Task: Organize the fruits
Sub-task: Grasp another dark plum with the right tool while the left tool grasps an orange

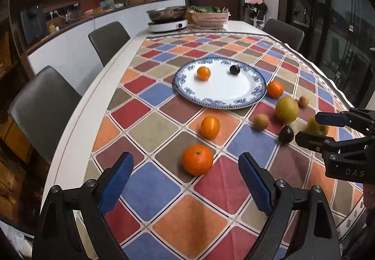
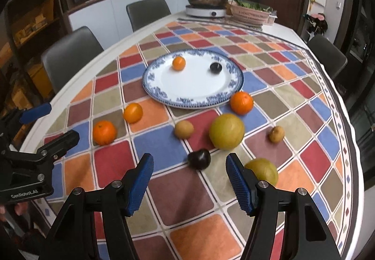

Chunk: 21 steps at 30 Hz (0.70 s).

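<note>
A blue-and-white plate (image 1: 234, 88) (image 2: 187, 88) holds a small orange (image 1: 203, 73) (image 2: 178, 63) and a dark plum (image 1: 234, 69) (image 2: 215, 67). Loose on the checked cloth lie oranges (image 1: 197, 159) (image 2: 104, 132), (image 1: 210, 127) (image 2: 133, 112), (image 1: 275, 89) (image 2: 241, 103), a large yellow fruit (image 1: 286, 109) (image 2: 226, 128), two kiwis (image 1: 261, 121) (image 2: 184, 129), (image 2: 276, 134), a dark plum (image 1: 286, 134) (image 2: 199, 158) and a yellow-green fruit (image 2: 263, 170). My left gripper (image 1: 185, 166) is open just before the nearest orange. My right gripper (image 2: 189, 166) is open around the near plum.
An induction cooker with a steel pan (image 1: 167, 18) (image 2: 207, 5) and a basket of greens (image 1: 209, 16) (image 2: 250, 12) stand at the table's far end. Grey chairs (image 1: 109, 40) (image 2: 70, 53) line the left side, another (image 2: 327, 54) the right.
</note>
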Each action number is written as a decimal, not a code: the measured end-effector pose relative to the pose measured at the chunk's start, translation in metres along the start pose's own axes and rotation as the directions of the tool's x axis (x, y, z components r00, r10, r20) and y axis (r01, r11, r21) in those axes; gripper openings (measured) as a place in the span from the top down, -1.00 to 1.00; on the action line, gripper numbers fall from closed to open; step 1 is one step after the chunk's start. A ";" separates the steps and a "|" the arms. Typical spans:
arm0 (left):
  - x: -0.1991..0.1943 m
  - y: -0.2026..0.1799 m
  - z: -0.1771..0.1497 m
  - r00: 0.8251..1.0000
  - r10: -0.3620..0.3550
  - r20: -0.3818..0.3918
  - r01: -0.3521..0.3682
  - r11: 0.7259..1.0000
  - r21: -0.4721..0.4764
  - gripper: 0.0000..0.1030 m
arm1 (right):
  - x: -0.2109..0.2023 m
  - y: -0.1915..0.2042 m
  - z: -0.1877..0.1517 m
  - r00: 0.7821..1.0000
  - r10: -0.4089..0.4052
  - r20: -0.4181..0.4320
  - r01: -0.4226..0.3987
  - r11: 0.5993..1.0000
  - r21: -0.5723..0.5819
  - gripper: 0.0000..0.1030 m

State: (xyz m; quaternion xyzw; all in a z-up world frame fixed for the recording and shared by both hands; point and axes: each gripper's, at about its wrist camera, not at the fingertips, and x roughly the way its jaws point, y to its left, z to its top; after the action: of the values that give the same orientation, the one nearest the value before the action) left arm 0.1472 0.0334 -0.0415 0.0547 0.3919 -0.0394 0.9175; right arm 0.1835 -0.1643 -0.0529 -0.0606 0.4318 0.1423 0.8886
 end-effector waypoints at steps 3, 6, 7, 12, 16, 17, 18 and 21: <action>0.010 0.003 -0.002 1.000 -0.008 -0.028 0.008 1.000 -0.009 -0.78 | 0.011 -0.001 -0.002 0.999 0.001 -0.033 -0.001 1.000 0.002 -0.26; 0.019 0.004 -0.003 0.999 -0.015 -0.048 0.015 1.000 -0.012 -0.76 | 0.021 -0.001 -0.003 0.998 -0.003 -0.055 0.003 1.000 0.000 -0.25; 0.023 0.004 -0.004 0.998 -0.020 -0.055 0.019 1.000 -0.014 -0.76 | 0.023 -0.001 -0.003 0.998 -0.003 -0.059 0.003 1.000 0.000 -0.25; 0.038 0.004 -0.006 0.995 -0.040 -0.089 0.038 0.999 -0.016 -0.56 | 0.038 -0.005 -0.003 0.996 -0.006 -0.092 0.007 1.000 0.006 -0.21; 0.048 0.004 -0.007 0.993 -0.059 -0.106 0.057 0.998 -0.020 -0.41 | 0.045 -0.007 -0.003 0.994 -0.008 -0.108 0.009 1.000 0.001 -0.11; 0.051 0.004 -0.007 0.992 -0.065 -0.112 0.063 0.998 -0.022 -0.37 | 0.048 -0.007 -0.003 0.994 -0.009 -0.112 0.009 1.000 0.001 -0.09; 0.053 0.004 -0.007 0.991 -0.067 -0.114 0.064 0.998 -0.024 -0.33 | 0.049 -0.008 -0.003 0.993 -0.008 -0.114 0.008 1.000 0.003 -0.03; 0.060 0.003 -0.007 0.989 -0.081 -0.126 0.078 0.997 -0.028 -0.19 | 0.054 -0.008 -0.003 0.993 -0.004 -0.119 0.004 1.000 0.001 0.04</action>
State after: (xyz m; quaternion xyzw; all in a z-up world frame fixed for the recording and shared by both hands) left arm 0.1840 0.0358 -0.0900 0.0307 0.4519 -0.0677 0.8889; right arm 0.2155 -0.1618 -0.0971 -0.0694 0.4840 0.1364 0.8616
